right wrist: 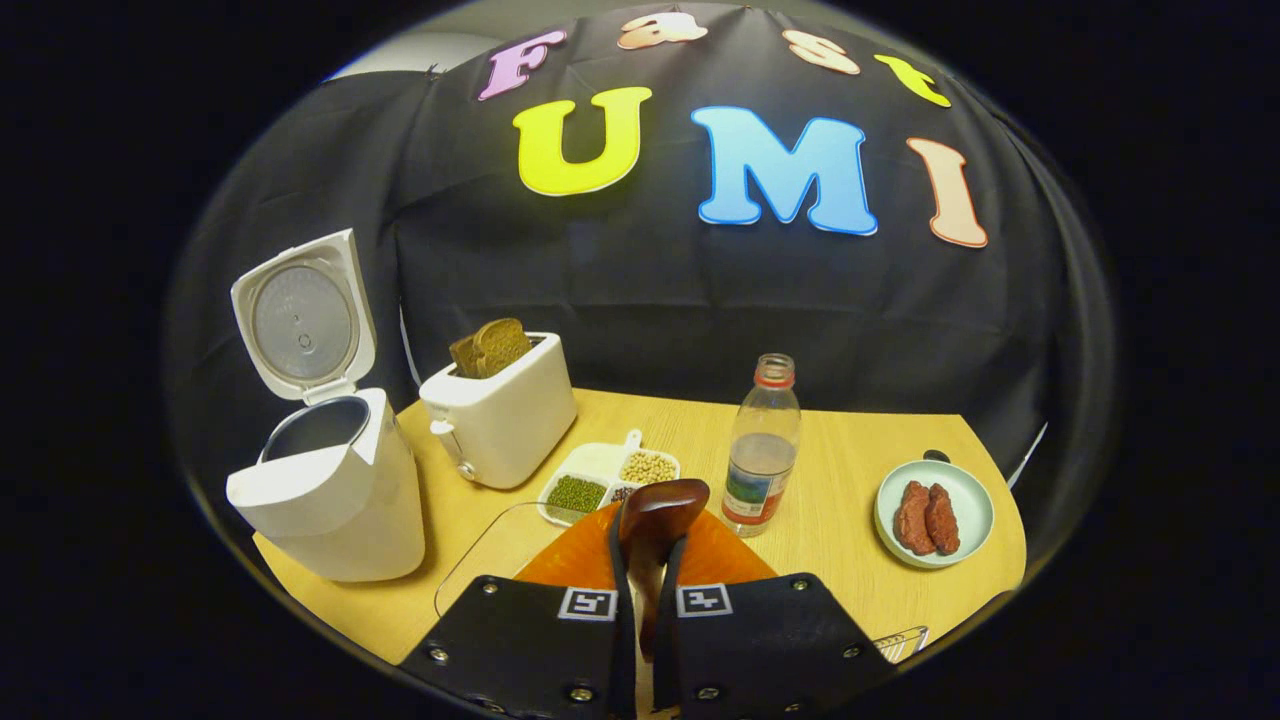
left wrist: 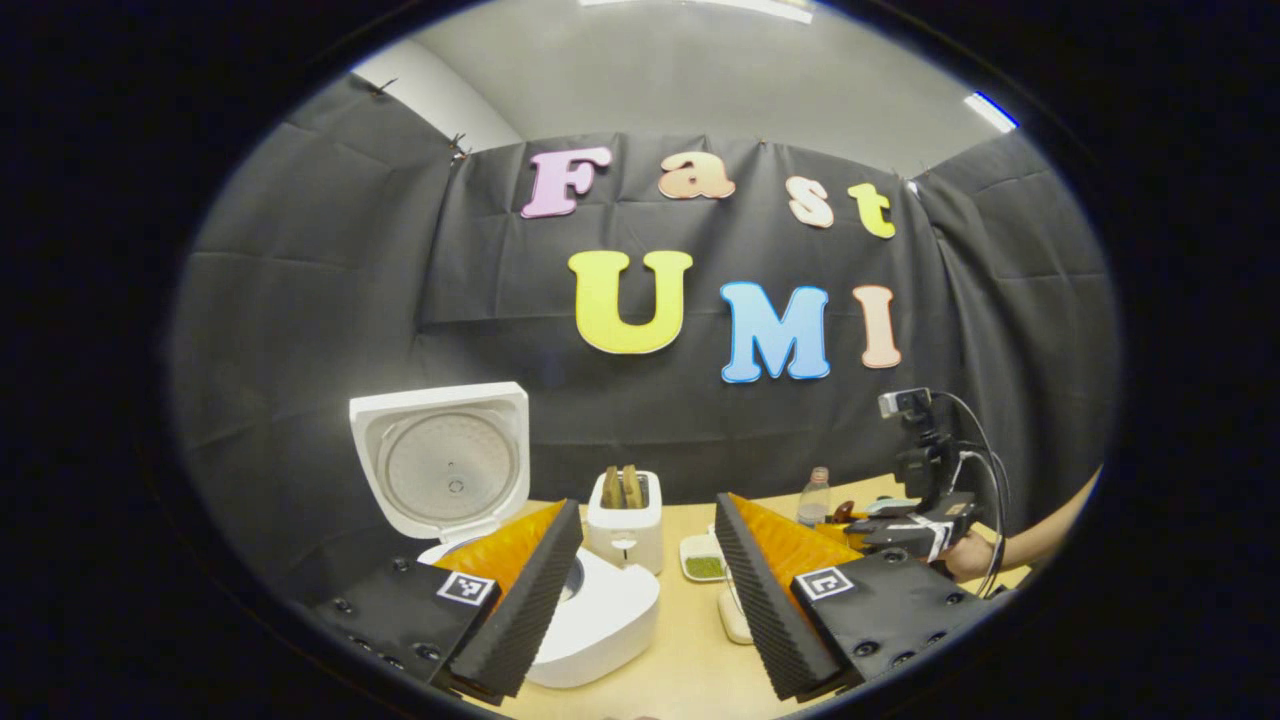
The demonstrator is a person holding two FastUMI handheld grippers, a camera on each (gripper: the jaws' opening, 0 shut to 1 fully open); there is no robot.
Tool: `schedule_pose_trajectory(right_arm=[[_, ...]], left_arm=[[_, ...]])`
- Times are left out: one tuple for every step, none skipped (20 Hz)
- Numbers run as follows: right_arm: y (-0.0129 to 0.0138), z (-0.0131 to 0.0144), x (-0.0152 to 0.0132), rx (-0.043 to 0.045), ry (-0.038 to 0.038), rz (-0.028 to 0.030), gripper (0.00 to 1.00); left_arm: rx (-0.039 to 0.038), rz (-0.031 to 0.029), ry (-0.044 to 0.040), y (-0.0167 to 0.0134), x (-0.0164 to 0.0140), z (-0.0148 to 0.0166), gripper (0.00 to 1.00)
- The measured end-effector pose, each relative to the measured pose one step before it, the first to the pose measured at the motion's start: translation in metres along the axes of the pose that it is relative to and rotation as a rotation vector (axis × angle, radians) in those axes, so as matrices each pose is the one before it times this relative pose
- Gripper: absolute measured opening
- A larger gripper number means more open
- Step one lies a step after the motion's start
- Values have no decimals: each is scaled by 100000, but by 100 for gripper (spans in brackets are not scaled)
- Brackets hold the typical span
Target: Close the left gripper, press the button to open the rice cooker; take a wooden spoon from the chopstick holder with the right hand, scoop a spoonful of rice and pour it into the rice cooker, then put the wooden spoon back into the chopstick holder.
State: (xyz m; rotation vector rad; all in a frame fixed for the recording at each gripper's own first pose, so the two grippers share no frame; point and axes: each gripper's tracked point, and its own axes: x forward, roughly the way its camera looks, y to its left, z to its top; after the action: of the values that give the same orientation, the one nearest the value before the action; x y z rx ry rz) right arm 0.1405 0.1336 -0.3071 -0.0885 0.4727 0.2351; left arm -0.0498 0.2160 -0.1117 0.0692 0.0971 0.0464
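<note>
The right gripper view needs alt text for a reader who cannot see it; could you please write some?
The right gripper is shut on a wooden spoon above a wooden table, with the open rice cooker at left and a toaster, bottle and plate beyond.

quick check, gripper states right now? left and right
Left gripper: open, holding nothing, above the table in front of the open rice cooker.
Right gripper: shut on the wooden spoon, bowl end pointing forward.
</note>
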Motion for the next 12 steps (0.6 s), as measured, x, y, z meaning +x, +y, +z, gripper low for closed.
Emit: schedule_pose_trajectory(right_arm=[[344,-429,321,2570,769,684,7],[403,-232,163,2866,599,568,7],[274,-55,103,2870,156,493,7],[388,-264,14,3558,516,807,7],[511,-61,58,4620,655,1928,7],[423,-61,195,5863,157,1622,7],[160,-61,129,6330,116,1130,7],[53,55,59,6661,-52,1027,7],[-64,28,141,7030,189,903,7],[-10,-90,141,6178,-130,824,7],[-133,45,-8,4905,-296,378,7],[-28,4,33,4347,-221,323,7]], left_arm=[[-260,776,613,410,-94,-364,94],[-292,877,668,447,-94,-198,94],[-419,902,568,552,16,-405,93],[-604,580,513,332,-49,-211,94],[-465,672,643,331,51,-186,94],[-495,630,661,283,-92,-263,90],[-500,644,655,156,-161,-236,93],[-605,271,515,129,-60,-188,94],[-933,-186,669,-193,-29,-112,90],[-1033,-418,489,-121,-22,-233,94],[-492,-4,459,45,-33,-175,94],[-19,138,502,97,-82,-235,90]])
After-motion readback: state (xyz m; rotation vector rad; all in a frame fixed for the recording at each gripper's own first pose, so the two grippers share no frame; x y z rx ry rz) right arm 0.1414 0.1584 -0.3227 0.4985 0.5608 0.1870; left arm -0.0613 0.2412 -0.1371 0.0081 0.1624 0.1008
